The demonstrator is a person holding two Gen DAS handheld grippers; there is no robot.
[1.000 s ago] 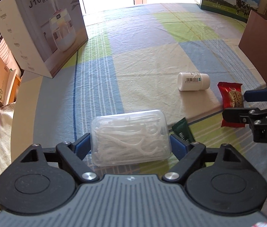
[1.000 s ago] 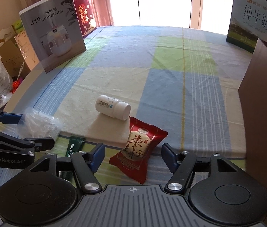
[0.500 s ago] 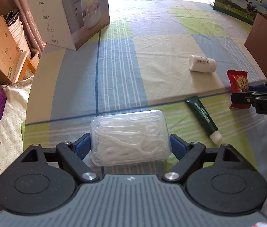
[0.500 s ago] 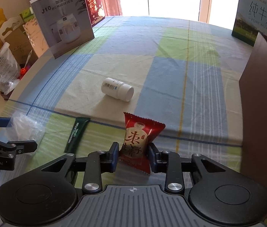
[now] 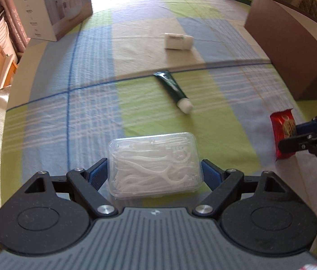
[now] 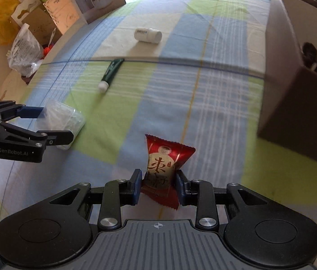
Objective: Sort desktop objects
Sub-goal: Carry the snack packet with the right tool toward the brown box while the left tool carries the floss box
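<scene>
A clear box of floss picks (image 5: 155, 165) is gripped between the widely spread jaws of the left gripper (image 5: 155, 173). A red snack packet (image 6: 165, 168) is pinched by the nearly closed right gripper (image 6: 158, 185). At twelve o'clock, a green tube (image 5: 173, 90) and white bottle (image 5: 178, 41) lie on the checked cloth (image 5: 91, 112).

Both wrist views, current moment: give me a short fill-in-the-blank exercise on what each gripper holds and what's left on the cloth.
1. The right gripper is shut on a red ____.
2. The left gripper holds a clear box of white floss ____.
3. The dark green tube has a ____ cap.
4. The white bottle lies on its ____.

Missing: snack packet; picks; white; side
</scene>
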